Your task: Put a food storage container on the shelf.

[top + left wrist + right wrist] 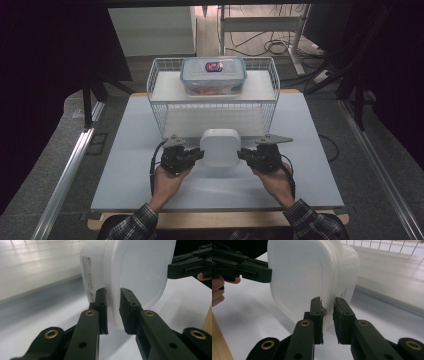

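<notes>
White rounded-square plastic container (220, 147) held between two grippers, lifted off the pale table (125, 175) in front of the wire basket (159, 102).

Left gripper (197, 154) has its black jaws clamped on the container's left rim; in the left gripper view the lid edge (113, 305) sits pinched between the two pads. Right gripper (243, 154) grips the opposite rim the same way, its jaws closed on the lid edge (327, 312) in the right gripper view. Seen from each gripper, the container stands on edge with its lid facing the person, and a printed label (90, 280) runs down its side wall. Behind it, the white wire basket stands on the table with a clear, blue-rimmed lidded food box (213, 75) resting on its upper shelf. Both hands hold the grippers near the table's front edge, plaid sleeves (135, 225) showing below.
</notes>
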Tool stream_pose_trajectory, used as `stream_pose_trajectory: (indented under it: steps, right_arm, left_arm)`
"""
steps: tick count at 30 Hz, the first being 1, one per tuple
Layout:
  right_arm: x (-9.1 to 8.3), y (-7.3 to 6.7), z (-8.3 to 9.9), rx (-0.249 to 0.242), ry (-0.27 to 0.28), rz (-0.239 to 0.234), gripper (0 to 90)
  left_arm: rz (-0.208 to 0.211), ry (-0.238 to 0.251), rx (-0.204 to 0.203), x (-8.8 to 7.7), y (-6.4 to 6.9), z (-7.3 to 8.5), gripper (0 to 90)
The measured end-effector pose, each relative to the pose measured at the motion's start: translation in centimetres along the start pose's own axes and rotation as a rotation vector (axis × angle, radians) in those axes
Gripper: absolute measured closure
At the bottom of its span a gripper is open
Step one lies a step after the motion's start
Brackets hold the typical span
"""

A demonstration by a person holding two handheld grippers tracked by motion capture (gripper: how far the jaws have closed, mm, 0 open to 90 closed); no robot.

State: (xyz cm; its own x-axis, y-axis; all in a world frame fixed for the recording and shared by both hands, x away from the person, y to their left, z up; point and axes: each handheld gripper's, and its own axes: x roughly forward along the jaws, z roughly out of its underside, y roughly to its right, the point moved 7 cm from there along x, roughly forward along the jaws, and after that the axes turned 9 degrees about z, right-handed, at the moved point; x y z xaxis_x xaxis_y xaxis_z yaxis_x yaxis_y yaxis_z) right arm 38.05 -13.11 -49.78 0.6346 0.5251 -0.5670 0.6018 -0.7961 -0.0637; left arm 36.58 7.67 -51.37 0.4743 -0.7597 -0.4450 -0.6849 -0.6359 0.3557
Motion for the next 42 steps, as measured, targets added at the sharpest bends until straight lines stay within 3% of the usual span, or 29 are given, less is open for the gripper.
stream_pose_trajectory:
  steps: [20,42]
  right_arm:
    - [-1.4,-0.2,-5.2,-0.072,0.102,0.004,78.1]
    - [-3.0,-0.3,-10.7,-0.092,0.170,-0.006,78.1]
  left_arm:
    - [-0.014,0.050,0.039,-2.1,-0.1,-4.3,77.0]
    - [-0.040,0.092,0.091,-4.8,0.6,-9.7,77.0]
